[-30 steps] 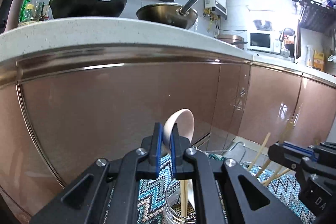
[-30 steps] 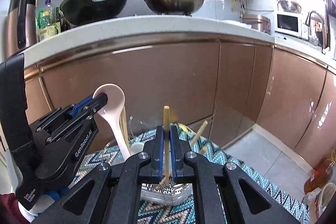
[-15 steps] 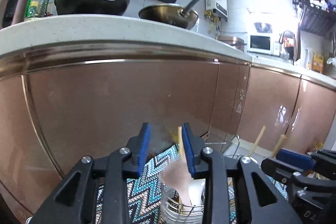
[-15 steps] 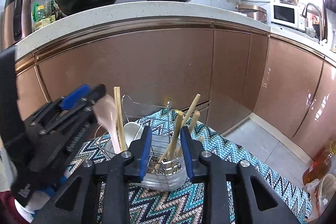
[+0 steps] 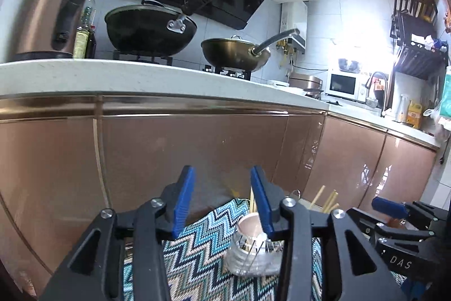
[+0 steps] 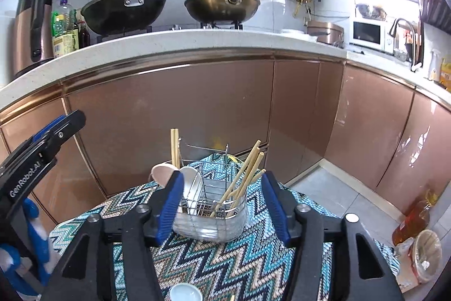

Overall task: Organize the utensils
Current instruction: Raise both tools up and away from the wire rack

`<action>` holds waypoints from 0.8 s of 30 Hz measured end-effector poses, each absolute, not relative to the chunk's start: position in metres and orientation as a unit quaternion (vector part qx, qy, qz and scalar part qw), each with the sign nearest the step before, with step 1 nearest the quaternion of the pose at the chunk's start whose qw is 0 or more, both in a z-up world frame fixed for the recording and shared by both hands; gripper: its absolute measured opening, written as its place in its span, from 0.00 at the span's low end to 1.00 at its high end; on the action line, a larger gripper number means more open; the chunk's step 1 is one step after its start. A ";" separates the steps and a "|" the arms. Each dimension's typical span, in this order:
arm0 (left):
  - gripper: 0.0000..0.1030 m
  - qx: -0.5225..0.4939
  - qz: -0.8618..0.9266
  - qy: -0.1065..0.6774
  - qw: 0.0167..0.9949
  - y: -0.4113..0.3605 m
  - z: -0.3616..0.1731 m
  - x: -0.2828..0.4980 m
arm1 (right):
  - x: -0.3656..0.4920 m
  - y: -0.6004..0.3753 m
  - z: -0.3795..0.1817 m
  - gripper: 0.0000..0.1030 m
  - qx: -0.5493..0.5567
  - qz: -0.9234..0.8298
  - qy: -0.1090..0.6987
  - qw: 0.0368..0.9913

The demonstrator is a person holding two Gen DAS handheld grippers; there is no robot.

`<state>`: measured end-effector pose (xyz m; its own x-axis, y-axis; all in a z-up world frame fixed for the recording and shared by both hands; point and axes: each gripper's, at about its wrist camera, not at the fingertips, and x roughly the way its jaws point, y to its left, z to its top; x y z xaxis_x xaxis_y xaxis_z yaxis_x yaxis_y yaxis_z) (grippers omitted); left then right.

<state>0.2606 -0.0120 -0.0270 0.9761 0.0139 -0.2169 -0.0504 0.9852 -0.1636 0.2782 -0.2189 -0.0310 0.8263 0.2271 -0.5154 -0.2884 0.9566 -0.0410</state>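
Note:
A clear utensil holder with a wire rack (image 6: 210, 212) stands on a zigzag-patterned cloth (image 6: 225, 261). Its left side holds a pink spoon (image 6: 163, 172), a white spoon (image 6: 191, 182) and a pair of chopsticks (image 6: 174, 147). Its right side holds several wooden chopsticks (image 6: 248, 174). My right gripper (image 6: 222, 205) is open and empty, just in front of the holder. My left gripper (image 5: 222, 202) is open and empty, above and left of the holder (image 5: 251, 253); it also shows at the left of the right wrist view (image 6: 59, 126).
Copper cabinet doors (image 6: 197, 114) rise just behind the cloth, under a white counter (image 6: 169, 44) with two pans. A small white dish (image 6: 186, 292) sits on the cloth's near edge. An oil bottle (image 6: 414, 219) and a container (image 6: 427, 253) stand on the floor at right.
My left gripper opened and let the pink spoon drop into the holder. My right gripper opened and released a chopstick into the holder. Both drew back.

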 end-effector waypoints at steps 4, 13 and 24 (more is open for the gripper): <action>0.44 -0.098 0.009 0.103 0.990 0.002 -0.012 0.228 | 0.250 -0.217 -0.014 0.75 -0.073 0.129 0.242 0.959; 0.64 -0.112 0.004 0.087 0.990 0.018 0.020 0.168 | 0.182 -0.229 0.027 1.00 -0.078 0.111 0.190 0.972; 0.74 -0.125 -0.009 0.078 0.989 0.024 0.046 0.115 | 0.106 -0.256 0.067 1.00 -0.043 0.078 0.127 0.988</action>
<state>0.1146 0.0244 0.0462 0.9877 -0.0371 -0.1517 -0.0017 0.9686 -0.2484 0.1064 -0.2561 0.0672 0.9555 0.1426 -0.2583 -0.1644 0.9843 -0.0645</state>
